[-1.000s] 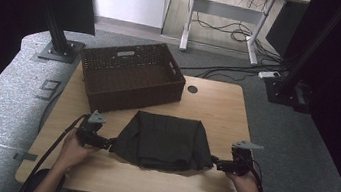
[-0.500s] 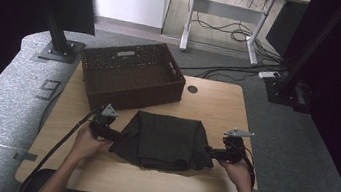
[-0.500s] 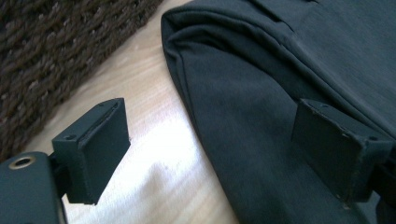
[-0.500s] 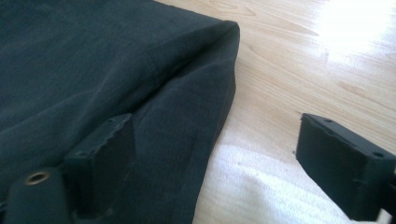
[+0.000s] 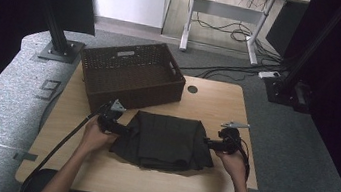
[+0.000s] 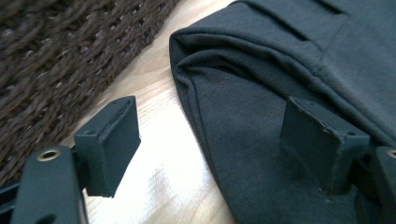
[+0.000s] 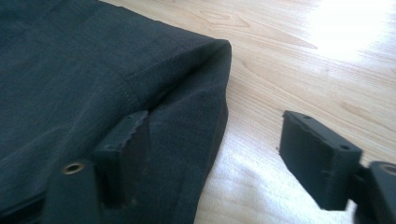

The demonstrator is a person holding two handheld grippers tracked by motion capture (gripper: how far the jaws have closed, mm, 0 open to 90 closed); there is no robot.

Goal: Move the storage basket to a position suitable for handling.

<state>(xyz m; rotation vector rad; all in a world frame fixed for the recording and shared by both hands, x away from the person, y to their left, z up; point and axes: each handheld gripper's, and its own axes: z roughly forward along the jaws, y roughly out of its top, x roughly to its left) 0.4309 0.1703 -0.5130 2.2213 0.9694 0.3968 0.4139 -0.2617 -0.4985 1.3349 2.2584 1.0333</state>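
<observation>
I see one dark folded garment (image 5: pixel 163 140) lying at centre frame on the table (image 5: pixel 217 105), and one brown wicker basket (image 5: pixel 131 73) just behind it toward the upper left, close to the left hand-held gripper (image 5: pixel 123 130). That gripper's jaws are spread, straddling the garment's left edge. The right hand-held gripper (image 5: pixel 207 142) is likewise spread, one jaw over the cloth's right edge, one over bare wood. Two hands, two grippers.

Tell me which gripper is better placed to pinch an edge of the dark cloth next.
Roughly even, slight edge to the left gripper: its open jaws straddle the cloth edge by the basket. The right gripper, also open, straddles the opposite edge, one jaw over cloth, one over the table.
</observation>
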